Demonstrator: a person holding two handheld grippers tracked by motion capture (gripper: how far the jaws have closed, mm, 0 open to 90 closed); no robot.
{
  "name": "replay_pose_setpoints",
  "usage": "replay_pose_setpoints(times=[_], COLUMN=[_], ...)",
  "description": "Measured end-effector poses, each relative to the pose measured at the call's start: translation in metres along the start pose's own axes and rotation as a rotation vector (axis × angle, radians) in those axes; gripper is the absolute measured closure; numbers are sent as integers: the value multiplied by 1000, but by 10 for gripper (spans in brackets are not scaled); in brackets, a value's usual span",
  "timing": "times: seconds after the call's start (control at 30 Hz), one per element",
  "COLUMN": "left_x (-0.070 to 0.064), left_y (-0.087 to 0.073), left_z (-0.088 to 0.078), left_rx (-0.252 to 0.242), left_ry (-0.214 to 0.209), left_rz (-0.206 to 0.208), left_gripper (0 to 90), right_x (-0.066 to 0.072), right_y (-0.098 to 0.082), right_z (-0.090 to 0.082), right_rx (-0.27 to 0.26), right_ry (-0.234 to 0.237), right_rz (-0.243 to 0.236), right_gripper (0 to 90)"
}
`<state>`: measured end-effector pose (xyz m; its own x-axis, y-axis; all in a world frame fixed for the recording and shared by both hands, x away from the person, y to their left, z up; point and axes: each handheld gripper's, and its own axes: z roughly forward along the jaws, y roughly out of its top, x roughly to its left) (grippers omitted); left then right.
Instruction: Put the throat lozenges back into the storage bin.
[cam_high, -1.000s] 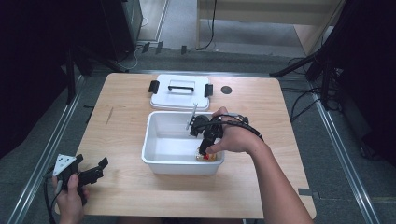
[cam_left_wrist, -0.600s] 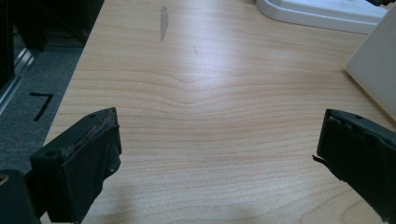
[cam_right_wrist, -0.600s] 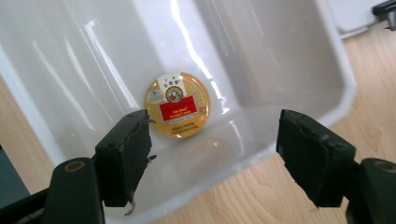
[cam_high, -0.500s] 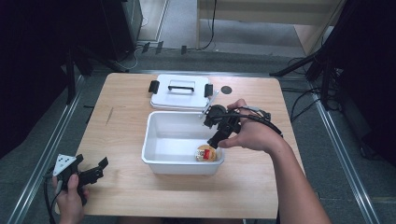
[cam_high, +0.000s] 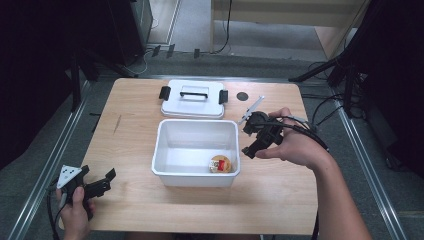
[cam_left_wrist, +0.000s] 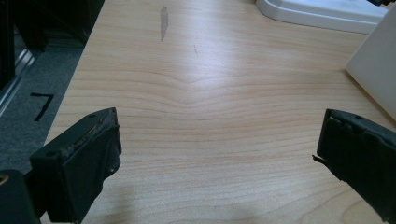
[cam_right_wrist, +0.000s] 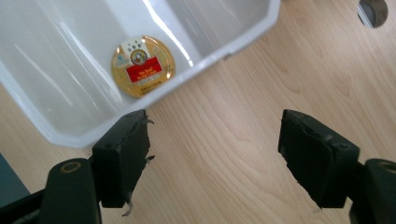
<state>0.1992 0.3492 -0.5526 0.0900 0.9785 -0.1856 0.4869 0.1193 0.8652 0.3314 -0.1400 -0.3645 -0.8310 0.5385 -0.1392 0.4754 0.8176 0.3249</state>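
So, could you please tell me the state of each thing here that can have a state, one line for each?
White bin: open, lid off, upright on the table.
Lid: off the bin, lying flat behind it, handle up.
Round gold item: lying flat inside the bin, near its front right corner.
Left gripper: open, holding nothing, low over the table's front left corner.
Right gripper: open, holding nothing, just right of the bin.

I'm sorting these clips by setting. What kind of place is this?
Probably a lab or recording workspace, not a home: a bare wooden table stands between metal floor rails, with cables and dark stands around it, and a person holds the left gripper and right gripper.
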Motion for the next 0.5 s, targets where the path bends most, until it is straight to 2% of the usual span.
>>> replay_pose_setpoints(times=[0.13,0.3,0.5], left_x=[0,0,-1], left_y=[0,0,0], left_z=[0,0,0], left_rx=[1,3,3], left_ry=[0,0,1], left_rz=[5,4,6], left_gripper=[1,1,1], right_x=[-8,-14,-19], right_y=[-16,-34,-57], right_z=[4,13,28], right_rx=[3,8,12], right_ry=[-4,-17,-39], right_rz=[46,80,160], right_gripper=[252,235,152])
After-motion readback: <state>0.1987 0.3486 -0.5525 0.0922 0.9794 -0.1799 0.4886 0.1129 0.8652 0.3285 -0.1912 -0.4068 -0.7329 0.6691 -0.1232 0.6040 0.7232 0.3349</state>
